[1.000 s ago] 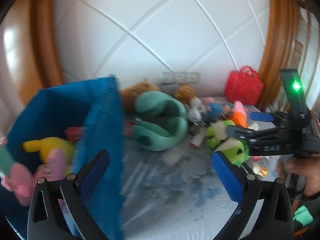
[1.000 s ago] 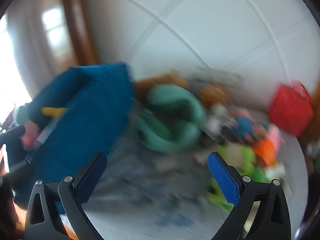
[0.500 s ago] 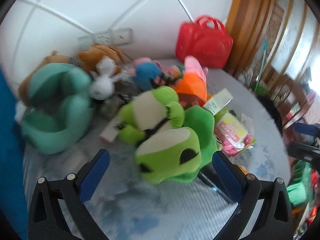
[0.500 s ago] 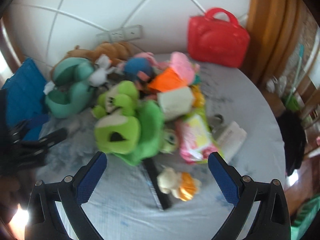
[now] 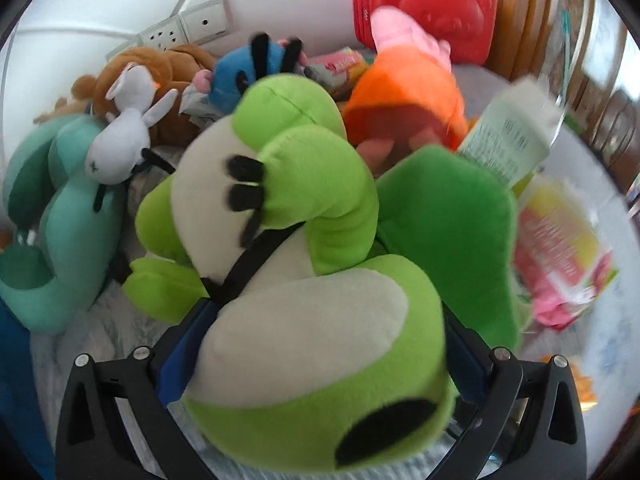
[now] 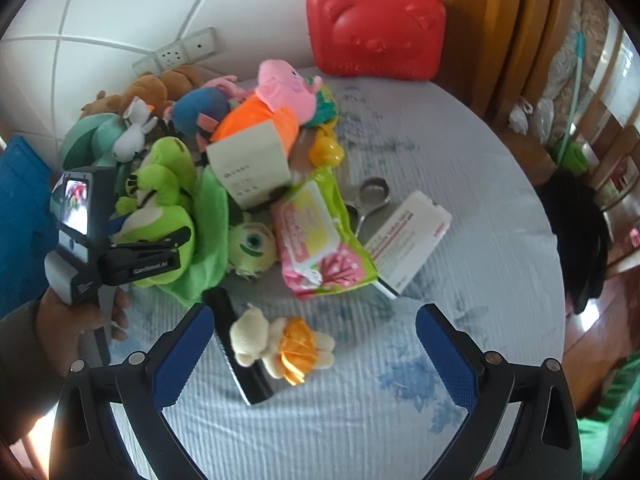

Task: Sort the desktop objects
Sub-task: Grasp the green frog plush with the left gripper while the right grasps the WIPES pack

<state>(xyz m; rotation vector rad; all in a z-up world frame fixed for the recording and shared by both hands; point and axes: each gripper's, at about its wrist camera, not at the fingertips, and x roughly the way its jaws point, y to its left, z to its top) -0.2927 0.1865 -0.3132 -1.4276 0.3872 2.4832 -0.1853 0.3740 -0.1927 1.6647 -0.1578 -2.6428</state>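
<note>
The green frog plush [image 5: 316,344] is seen filling the left claw [image 5: 316,356], gripped between its blue pads. Only the right wrist view shows the right claw [image 6: 314,352] spread wide over a small bear [image 6: 280,346] on the table [image 6: 460,168].
</note>
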